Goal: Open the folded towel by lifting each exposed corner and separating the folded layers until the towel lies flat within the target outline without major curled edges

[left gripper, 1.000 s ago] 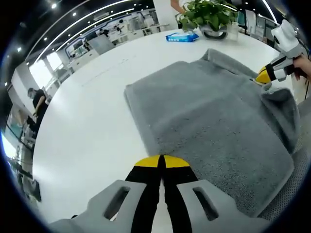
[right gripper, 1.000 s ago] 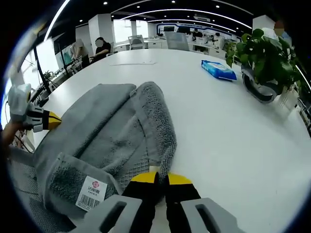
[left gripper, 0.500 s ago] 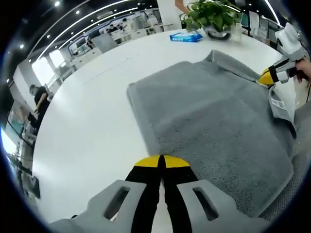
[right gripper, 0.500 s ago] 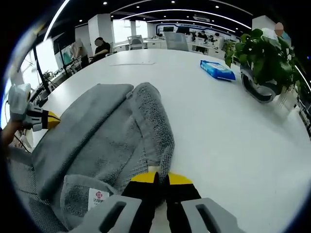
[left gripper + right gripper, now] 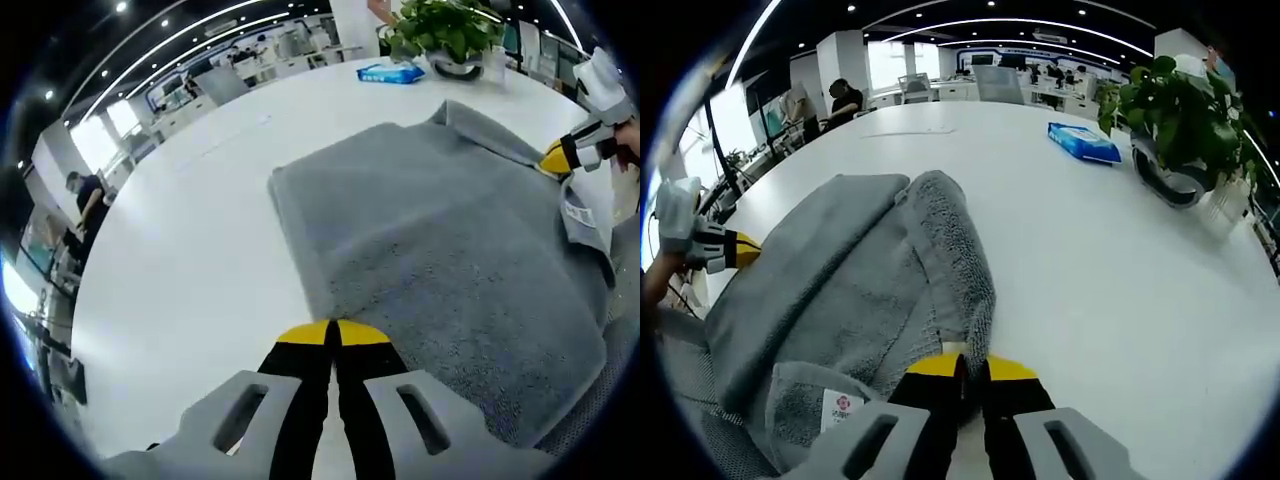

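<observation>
Towel [image 5: 440,250] edge pulled flatter, both hand-held grippers clamped on it.

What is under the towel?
The white table lies under the grey towel. The towel is folded over itself, so lower layers lie beneath the top one; any outline beneath is covered and cannot be seen.

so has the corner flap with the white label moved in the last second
Yes. In the right gripper view the labelled flap has sunk toward the lower edge, away from the fixed tissue pack, and more of the towel shows above it.
</observation>
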`<action>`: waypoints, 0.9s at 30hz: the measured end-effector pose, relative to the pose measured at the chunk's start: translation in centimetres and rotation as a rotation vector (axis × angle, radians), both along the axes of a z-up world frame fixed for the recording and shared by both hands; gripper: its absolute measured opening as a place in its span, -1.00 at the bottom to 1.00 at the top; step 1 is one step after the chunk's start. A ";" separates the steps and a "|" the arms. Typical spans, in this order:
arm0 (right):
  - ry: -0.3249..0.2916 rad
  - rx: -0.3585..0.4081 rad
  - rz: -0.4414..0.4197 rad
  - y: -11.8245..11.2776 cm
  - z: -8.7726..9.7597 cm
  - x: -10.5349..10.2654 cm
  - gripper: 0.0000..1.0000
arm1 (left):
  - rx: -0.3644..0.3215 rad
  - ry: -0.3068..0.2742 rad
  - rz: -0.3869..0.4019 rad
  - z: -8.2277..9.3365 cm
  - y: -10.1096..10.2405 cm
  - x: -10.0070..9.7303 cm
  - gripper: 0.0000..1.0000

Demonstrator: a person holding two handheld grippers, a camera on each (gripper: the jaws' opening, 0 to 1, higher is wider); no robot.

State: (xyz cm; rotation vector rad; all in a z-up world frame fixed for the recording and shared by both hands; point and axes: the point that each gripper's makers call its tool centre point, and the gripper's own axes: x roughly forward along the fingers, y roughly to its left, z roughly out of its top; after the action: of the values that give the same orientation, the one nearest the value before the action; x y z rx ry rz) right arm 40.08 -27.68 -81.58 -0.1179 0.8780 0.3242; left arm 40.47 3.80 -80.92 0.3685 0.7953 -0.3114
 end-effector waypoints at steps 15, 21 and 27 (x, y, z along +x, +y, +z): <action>-0.011 -0.024 0.020 0.1 0.0 0.1 -0.92 | 0.001 -0.005 -0.019 0.1 -0.1 0.0 -1.00; -0.029 -0.042 0.040 0.5 0.4 0.2 -0.88 | 0.046 -0.018 -0.036 0.3 -0.2 0.1 -0.94; -0.065 -0.033 0.033 0.4 1.1 0.6 -0.87 | -0.016 -0.021 0.050 0.7 0.8 0.4 -0.78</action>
State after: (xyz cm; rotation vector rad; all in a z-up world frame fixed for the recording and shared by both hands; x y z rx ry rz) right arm 40.73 -27.25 -80.45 -0.1725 0.8180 0.3349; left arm 40.89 4.62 -80.26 0.3361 0.7797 -0.2663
